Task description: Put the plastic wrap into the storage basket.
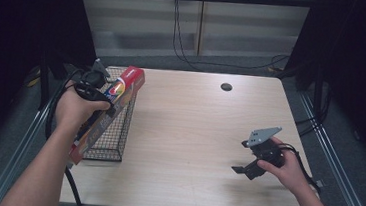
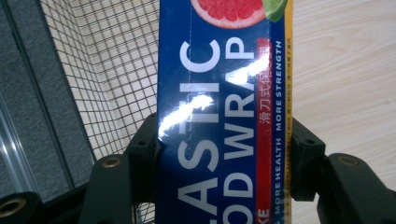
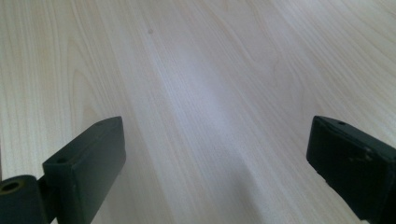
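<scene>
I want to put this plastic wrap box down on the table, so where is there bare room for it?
The widest bare patch of the table runs between the wire basket and the right hand-held gripper, back to the small dark hole. The left edge is crowded: the plastic wrap box, shut in the left hand-held gripper, hangs over the basket there.

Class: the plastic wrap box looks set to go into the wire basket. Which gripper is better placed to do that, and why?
Left. The left gripper is already shut on the plastic wrap box over the wire basket; the right gripper is open and far off.
</scene>
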`<move>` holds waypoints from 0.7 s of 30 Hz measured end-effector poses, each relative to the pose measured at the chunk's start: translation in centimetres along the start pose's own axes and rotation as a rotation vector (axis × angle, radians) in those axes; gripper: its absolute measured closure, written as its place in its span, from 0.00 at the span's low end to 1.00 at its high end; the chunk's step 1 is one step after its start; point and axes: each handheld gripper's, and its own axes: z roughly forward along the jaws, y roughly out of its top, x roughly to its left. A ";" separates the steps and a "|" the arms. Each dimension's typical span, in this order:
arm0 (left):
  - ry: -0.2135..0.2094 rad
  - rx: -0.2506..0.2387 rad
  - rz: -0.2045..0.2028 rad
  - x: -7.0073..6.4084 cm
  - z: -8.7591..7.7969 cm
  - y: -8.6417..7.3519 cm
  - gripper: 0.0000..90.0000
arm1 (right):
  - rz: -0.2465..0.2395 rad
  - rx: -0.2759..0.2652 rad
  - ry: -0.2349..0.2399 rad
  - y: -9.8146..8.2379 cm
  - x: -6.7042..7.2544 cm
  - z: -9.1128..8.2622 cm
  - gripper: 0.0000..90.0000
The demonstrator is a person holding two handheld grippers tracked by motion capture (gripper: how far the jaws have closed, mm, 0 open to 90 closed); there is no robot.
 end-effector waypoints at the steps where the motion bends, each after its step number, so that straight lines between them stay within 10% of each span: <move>1: 0.002 -0.004 -0.005 0.1 0.0 0.0 0.48 | -0.001 0.002 -0.004 0.0 0.0 0.0 0.05; 21: 0.030 -0.018 -0.108 1.0 0.3 -0.3 0.48 | -0.002 -0.021 0.004 -0.1 0.2 0.0 0.05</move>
